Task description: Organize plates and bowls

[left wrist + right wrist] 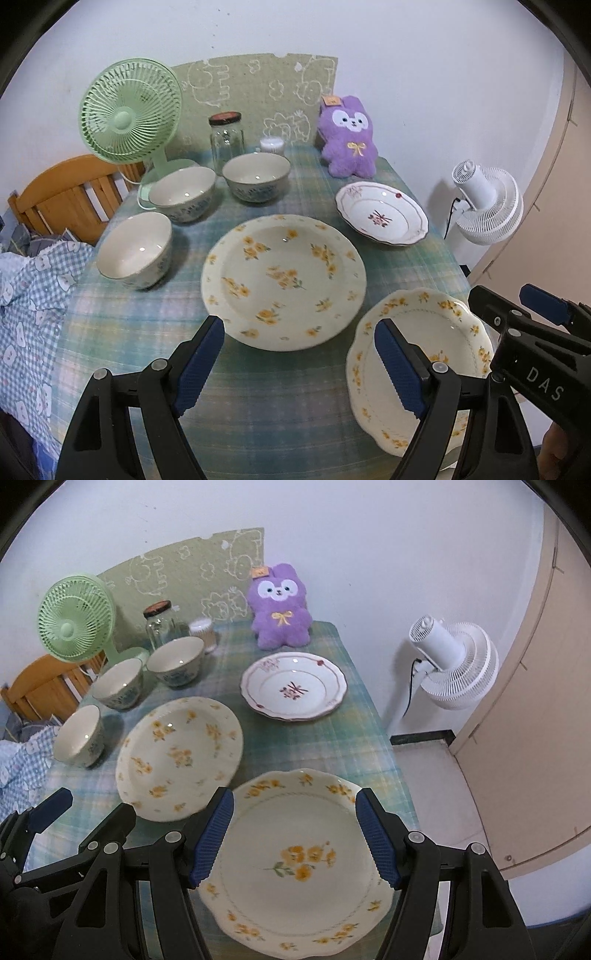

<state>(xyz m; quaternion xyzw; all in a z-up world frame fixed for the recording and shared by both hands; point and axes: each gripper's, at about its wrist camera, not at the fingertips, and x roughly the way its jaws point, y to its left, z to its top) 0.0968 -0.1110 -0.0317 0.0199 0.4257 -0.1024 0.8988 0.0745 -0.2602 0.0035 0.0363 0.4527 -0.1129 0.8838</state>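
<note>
Three plates lie on the checked tablecloth (280,406): a large round yellow-flower plate (283,281) (180,757) in the middle, a scalloped yellow-flower plate (439,354) (295,864) at the near right, and a red-flower plate (381,213) (294,686) at the far right. Three cream bowls (135,250) (182,193) (256,176) stand on the left. My left gripper (299,365) is open above the table before the large plate. My right gripper (294,838) is open above the scalloped plate; it also shows in the left wrist view (535,332).
A green desk fan (131,110), a glass jar (226,142), a small white container (272,144) and a purple plush toy (349,136) stand along the back. A wooden chair (62,195) and blue checked cloth (29,295) are left. A white floor fan (454,664) stands right.
</note>
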